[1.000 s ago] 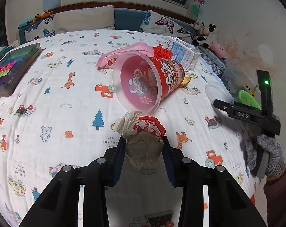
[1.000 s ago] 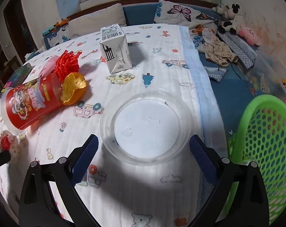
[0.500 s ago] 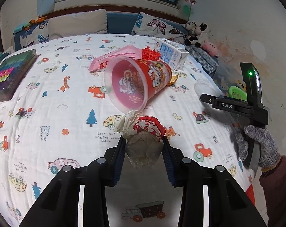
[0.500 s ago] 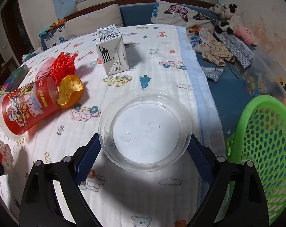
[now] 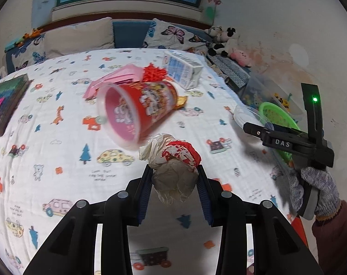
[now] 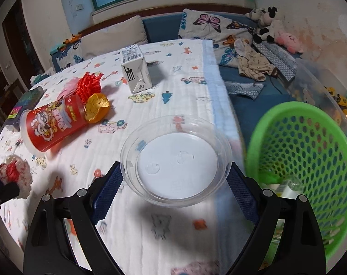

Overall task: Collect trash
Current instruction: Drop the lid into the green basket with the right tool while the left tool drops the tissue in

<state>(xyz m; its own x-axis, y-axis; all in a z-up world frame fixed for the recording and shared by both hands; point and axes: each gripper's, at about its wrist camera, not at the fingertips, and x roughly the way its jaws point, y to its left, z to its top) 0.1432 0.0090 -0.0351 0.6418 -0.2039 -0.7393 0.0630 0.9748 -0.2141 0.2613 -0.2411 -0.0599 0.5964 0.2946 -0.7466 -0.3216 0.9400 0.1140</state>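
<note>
My left gripper is shut on a crumpled red-and-white paper wrapper, held above the bed; the wrapper also shows at the left edge of the right wrist view. My right gripper is shut on a clear plastic lid, its pads against both rims. A green mesh basket stands right of the lid, with some trash inside. A red snack cup lies on its side on the bed.
A milk carton, red shredded paper, a gold foil wrapper and a pink packet lie on the patterned sheet. A dark box sits at left. Pillows and plush toys line the far side.
My left gripper has lifted with the wrapper and moved right. My right gripper has closed onto the clear lid and moved nearer the green basket.
</note>
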